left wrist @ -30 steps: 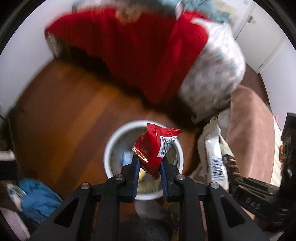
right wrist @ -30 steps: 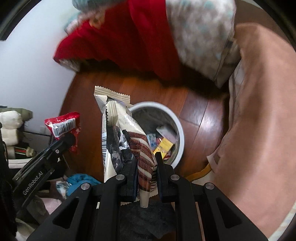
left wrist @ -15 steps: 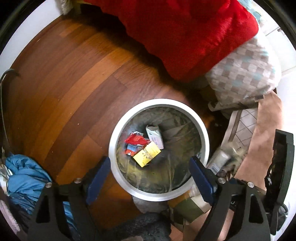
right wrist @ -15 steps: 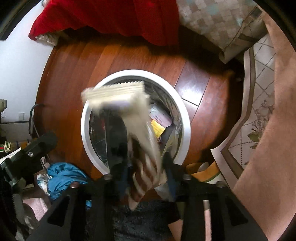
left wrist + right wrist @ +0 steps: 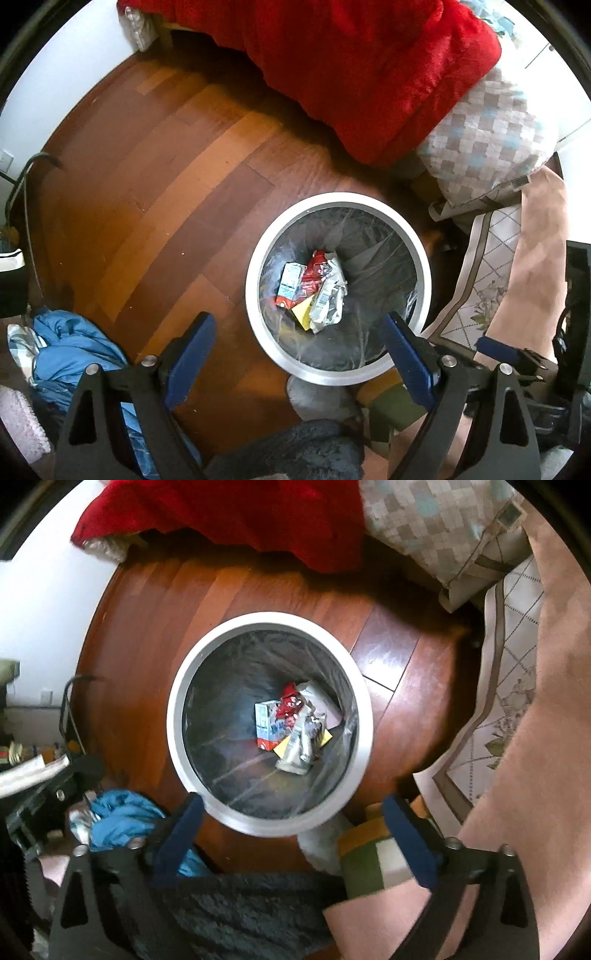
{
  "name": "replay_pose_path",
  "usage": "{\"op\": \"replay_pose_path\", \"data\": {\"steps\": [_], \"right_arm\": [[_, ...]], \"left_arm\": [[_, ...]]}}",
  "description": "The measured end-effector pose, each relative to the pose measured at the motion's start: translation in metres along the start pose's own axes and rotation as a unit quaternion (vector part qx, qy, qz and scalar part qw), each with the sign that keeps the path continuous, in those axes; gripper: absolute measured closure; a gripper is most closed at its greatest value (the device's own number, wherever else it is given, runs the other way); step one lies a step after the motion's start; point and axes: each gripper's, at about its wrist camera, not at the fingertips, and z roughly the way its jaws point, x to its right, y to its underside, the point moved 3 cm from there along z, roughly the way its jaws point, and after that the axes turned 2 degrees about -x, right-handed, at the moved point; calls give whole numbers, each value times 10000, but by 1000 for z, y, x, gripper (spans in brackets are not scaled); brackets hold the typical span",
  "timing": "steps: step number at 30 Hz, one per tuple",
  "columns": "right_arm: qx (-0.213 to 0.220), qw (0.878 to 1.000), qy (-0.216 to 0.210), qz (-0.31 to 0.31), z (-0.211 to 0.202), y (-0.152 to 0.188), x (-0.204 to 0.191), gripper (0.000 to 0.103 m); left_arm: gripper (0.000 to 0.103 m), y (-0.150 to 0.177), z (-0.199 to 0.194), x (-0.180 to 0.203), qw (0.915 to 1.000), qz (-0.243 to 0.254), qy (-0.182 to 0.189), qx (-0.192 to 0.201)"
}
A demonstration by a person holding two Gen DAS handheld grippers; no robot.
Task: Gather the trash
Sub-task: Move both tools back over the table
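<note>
Left wrist view: your left gripper (image 5: 299, 343) and right gripper (image 5: 291, 827) gape wide, empty, the right's jaws just opened; wrappers (image 5: 314, 284) in the bin (image 5: 255, 266) look light, crinkly, so pinch edges.

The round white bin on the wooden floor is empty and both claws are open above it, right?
Not quite. The bin isn't empty: wrappers lie at its bottom, as the right wrist view shows. The rest holds: the left claw and right claw are both open above it.
</note>
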Motion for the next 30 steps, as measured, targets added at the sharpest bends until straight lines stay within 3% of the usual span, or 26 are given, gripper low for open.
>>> {"op": "replay_pose_path", "data": {"steps": [6, 17, 24, 30], "right_arm": [[208, 9989, 321, -258, -23, 21, -7, 0], [744, 9957, 419, -347, -75, 42, -10, 0], [1220, 9915, 256, -375, -131, 64, -13, 0], [1750, 9839, -150, -340, -197, 91, -10, 0]], "left_arm": [[12, 15, -16, 1, 9997, 93, -163, 185], [12, 37, -57, 8, 9976, 204, -293, 585], [12, 52, -107, 23, 9935, 376, -283, 1039], [12, 66, -159, 43, 9863, 576, -310, 1516]]}}
